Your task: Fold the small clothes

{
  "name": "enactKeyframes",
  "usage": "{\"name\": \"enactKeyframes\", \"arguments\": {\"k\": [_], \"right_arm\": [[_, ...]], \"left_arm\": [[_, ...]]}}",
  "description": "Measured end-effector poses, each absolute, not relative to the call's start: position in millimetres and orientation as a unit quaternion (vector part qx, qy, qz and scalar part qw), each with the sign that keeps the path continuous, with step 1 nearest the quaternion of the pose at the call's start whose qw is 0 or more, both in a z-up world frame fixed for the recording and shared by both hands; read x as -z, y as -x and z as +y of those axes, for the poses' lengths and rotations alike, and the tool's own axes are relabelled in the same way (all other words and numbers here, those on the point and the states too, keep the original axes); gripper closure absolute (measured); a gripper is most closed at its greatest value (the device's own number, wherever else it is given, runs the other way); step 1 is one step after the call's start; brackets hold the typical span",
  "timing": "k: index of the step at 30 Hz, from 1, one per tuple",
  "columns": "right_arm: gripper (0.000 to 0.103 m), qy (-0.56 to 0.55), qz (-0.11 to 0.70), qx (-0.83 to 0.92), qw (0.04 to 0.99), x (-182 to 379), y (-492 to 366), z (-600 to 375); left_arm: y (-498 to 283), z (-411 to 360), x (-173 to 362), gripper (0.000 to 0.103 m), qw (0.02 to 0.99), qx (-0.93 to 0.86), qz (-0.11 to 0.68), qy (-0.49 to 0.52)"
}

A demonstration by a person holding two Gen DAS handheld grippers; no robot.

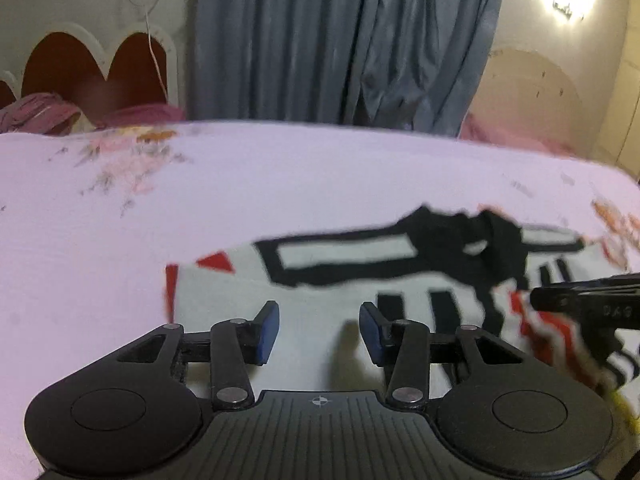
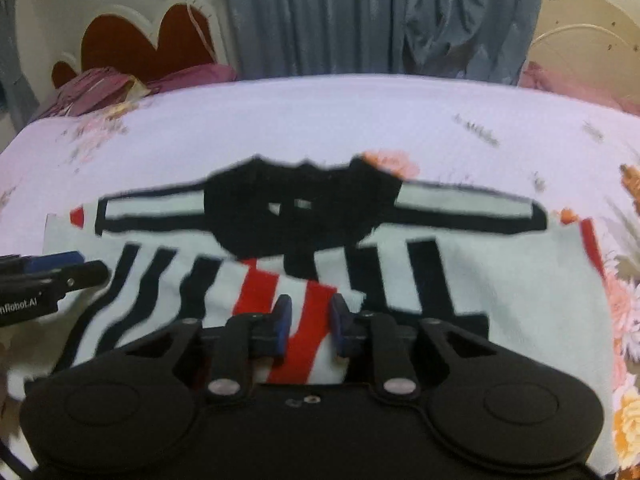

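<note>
A small white garment with black and red stripes and a black collar panel (image 2: 300, 208) is laid out flat on a pale lilac bedsheet printed with orange and pink flowers (image 2: 320, 112). In the right wrist view its long axis is seen to run across the picture, from left to right: two white bars outlined in black stretch sideways from the black panel, like spread sleeves. The black collar end is pointed away from the camera, towards the grey-blue pleated curtain (image 2: 380, 16) behind the bed, while the striped body is drawn towards the camera. A white-framed, dark red scalloped headboard (image 2: 148, 44) and crumpled purple-pink bedding (image 2: 108, 84) are seen at the far left of the bed.

The right gripper (image 2: 308, 320) is held low over the near part of the garment, blue pads parted by a narrow gap, with a red stripe seen between them; whether cloth is actually pinched cannot be told, since no pad is shown pressing on it. The left gripper (image 1: 319, 332) is held over the plain white left part of the garment with its blue pads clearly apart and nothing between them. Each gripper is caught at the edge of the other's view, both being close together over the cloth
</note>
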State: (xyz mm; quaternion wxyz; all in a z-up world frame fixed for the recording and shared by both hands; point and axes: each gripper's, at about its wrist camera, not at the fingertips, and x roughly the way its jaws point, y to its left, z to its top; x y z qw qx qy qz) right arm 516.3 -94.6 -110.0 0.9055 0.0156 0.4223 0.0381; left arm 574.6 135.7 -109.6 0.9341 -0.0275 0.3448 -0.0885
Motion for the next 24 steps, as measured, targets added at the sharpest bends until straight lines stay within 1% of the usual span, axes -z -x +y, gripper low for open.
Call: {"name": "enactKeyframes", "arguments": {"k": [3, 5, 6, 8, 10, 11, 12, 13, 15, 17, 18, 20, 21, 24], "right_arm": [[0.071, -0.022, 0.413, -0.069, 0.908, 110, -522, -75], [0.074, 0.011, 0.429, -0.085, 0.899, 120, -528, -57], [0.075, 0.039, 0.440, -0.075, 0.894, 130, -532, -52], [0.076, 0.039, 0.426, -0.076, 0.901, 131, -529, -57], [0.074, 0.071, 0.416, -0.048, 0.905, 128, -524, -59], [0.070, 0.083, 0.411, -0.030, 0.907, 124, -520, -62], [0.067, 0.070, 0.407, -0.031, 0.910, 119, -513, -69], [0.066, 0.049, 0.405, -0.040, 0.912, 116, -509, -76], [0.066, 0.010, 0.405, -0.061, 0.912, 109, -494, -84], [0.066, 0.005, 0.397, -0.088, 0.914, 106, -475, -79], [0.067, 0.006, 0.399, -0.104, 0.911, 109, -466, -74], [0.067, 0.030, 0.416, -0.111, 0.902, 125, -460, -64], [0.067, 0.043, 0.407, -0.109, 0.906, 131, -457, -62], [0.067, 0.054, 0.398, -0.097, 0.911, 128, -453, -64]], "left_arm": [[-587, 132, 116, 0.058, 0.932, 0.068, 0.356, 0.012], [-593, 141, 124, 0.058, 0.928, 0.047, 0.369, 0.018], [-597, 149, 127, 0.058, 0.927, 0.049, 0.369, 0.042], [-598, 157, 126, 0.058, 0.925, 0.048, 0.371, 0.062], [-594, 159, 122, 0.058, 0.925, 0.042, 0.373, 0.063], [-589, 157, 117, 0.058, 0.927, 0.035, 0.369, 0.058], [-580, 154, 112, 0.057, 0.929, 0.039, 0.364, 0.058], [-570, 150, 108, 0.055, 0.931, 0.048, 0.358, 0.060], [-541, 133, 104, 0.053, 0.937, 0.064, 0.339, 0.047], [-514, 116, 108, 0.053, 0.941, 0.069, 0.327, 0.046], [-505, 110, 114, 0.053, 0.939, 0.075, 0.331, 0.045], [-497, 101, 134, 0.052, 0.932, 0.069, 0.355, 0.023], [-491, 101, 138, 0.051, 0.938, 0.070, 0.340, 0.017], [-482, 109, 131, 0.051, 0.938, 0.054, 0.342, 0.014]]}}
